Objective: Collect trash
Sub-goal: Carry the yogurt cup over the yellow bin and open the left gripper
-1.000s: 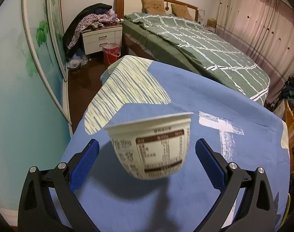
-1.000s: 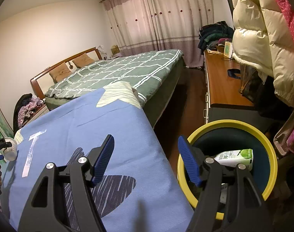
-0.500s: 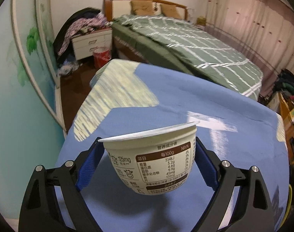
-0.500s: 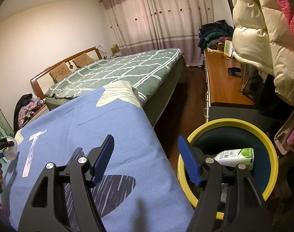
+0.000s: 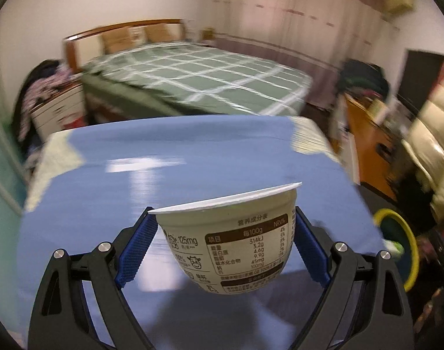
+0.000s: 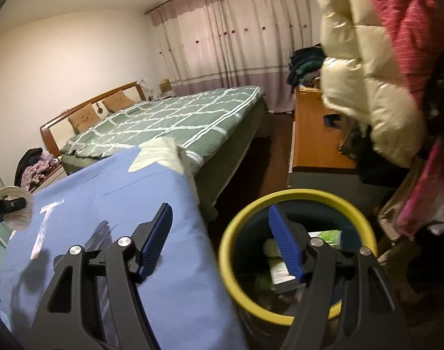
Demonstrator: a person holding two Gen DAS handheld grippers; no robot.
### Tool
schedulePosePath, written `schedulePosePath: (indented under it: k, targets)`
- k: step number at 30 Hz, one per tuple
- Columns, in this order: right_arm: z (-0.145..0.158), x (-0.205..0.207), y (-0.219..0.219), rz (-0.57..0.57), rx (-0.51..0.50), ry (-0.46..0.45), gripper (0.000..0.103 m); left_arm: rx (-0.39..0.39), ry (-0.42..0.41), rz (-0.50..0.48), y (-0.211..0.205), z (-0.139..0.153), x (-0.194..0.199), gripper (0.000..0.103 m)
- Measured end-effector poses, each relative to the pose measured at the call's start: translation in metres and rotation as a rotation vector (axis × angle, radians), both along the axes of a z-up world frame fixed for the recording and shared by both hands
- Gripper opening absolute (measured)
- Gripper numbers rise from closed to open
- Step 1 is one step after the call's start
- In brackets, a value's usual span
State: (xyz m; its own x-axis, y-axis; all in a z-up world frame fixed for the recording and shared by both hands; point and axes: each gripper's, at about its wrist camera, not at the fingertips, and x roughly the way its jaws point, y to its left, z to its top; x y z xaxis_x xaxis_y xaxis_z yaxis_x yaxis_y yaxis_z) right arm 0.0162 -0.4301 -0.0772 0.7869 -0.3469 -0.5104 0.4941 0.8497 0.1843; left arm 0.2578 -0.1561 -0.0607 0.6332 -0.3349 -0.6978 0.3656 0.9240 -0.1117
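Observation:
A cream yogurt cup (image 5: 230, 245) with a brown nutrition label is tilted between the blue pads of my left gripper (image 5: 223, 214), which is shut on its sides above the blue-covered surface (image 5: 192, 151). In the right wrist view the same cup (image 6: 16, 207) shows at the far left edge. My right gripper (image 6: 219, 208) is open with nothing between its fingers; it hangs over the gap between the blue cover (image 6: 105, 192) and the yellow-rimmed bin (image 6: 294, 195). Inside the bin lies a green and white carton (image 6: 329, 236) with other trash. The bin (image 5: 408, 233) also shows at the right of the left wrist view.
A bed with a green checked cover (image 6: 169, 119) stands beyond the blue surface. A wooden desk (image 6: 318, 143) runs along the right wall, with a cream puffer coat (image 6: 367, 81) and pink clothes hanging over the bin. A nightstand piled with clothes (image 5: 55, 108) sits at the left.
My left gripper closed on the yogurt cup, lifted it and swung to the right, so the bin now shows. My right gripper shifted a little, and the bin sits nearer its fingers.

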Motion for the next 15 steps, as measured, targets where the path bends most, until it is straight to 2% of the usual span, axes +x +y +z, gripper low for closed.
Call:
schedulePosePath:
  k: [7,15]
  targets:
    - [0.008,-0.048,-0.029,-0.064,-0.013,-0.009,0.065,0.004,0.015,-0.227,-0.132,-0.006,-0.039,0.089]
    - [0.001,-0.093,-0.069,-0.173,0.028,-0.008,0.066,0.042,0.05,-0.439,-0.267,-0.02,-0.091,0.089]
